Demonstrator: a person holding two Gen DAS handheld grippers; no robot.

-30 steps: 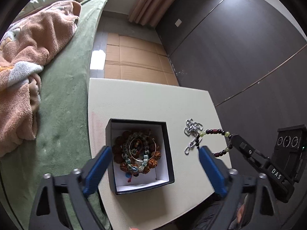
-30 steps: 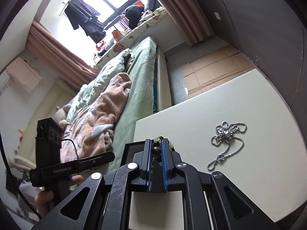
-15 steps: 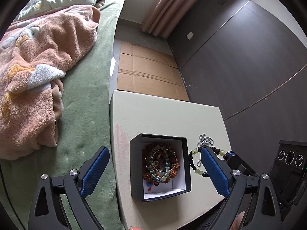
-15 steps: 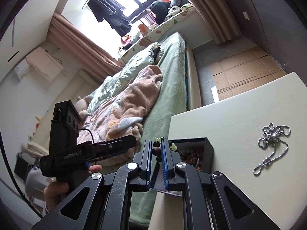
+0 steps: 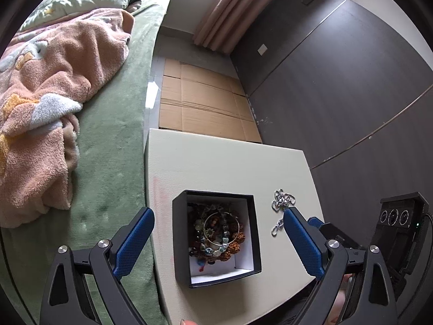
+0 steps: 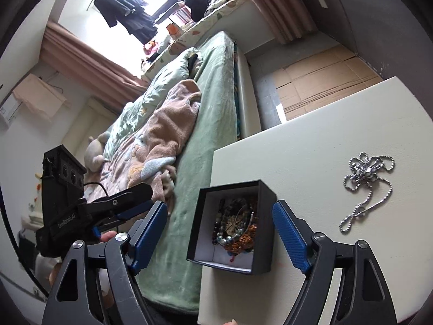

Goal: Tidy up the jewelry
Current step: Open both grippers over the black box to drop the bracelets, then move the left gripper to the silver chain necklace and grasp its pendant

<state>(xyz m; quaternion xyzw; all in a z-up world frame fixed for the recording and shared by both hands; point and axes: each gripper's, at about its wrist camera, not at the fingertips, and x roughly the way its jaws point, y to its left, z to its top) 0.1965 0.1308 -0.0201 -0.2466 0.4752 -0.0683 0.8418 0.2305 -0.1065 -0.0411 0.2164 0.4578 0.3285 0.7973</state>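
A black box (image 5: 178, 243) with a white lining stands on the cream table (image 5: 216, 168) near its left edge. In it lies a heap of beaded bracelets (image 5: 216, 233) and a thin metal ring. My right gripper (image 6: 219, 205) hovers over the box (image 6: 266, 216); its jaws are opening and no pad touches anything. The heap of bracelets (image 6: 235, 224) shows below them. A silver chain necklace (image 5: 281, 203) lies loose on the table right of the box, and the right wrist view shows this chain (image 6: 368, 173) too. My left gripper (image 5: 217, 214) stands open and empty above the box.
A bed with a green cover (image 5: 108, 149) and a pink blanket (image 5: 40, 94) runs along the table's left side. Cardboard (image 5: 200, 108) covers the floor beyond the table. A dark wall (image 5: 338, 81) rises on the right. A hand (image 6: 108, 237) holds the left gripper.
My right gripper moved left from beside the chain to over the box and went from shut on a beaded bracelet to open. The bracelet is gone from its jaws.
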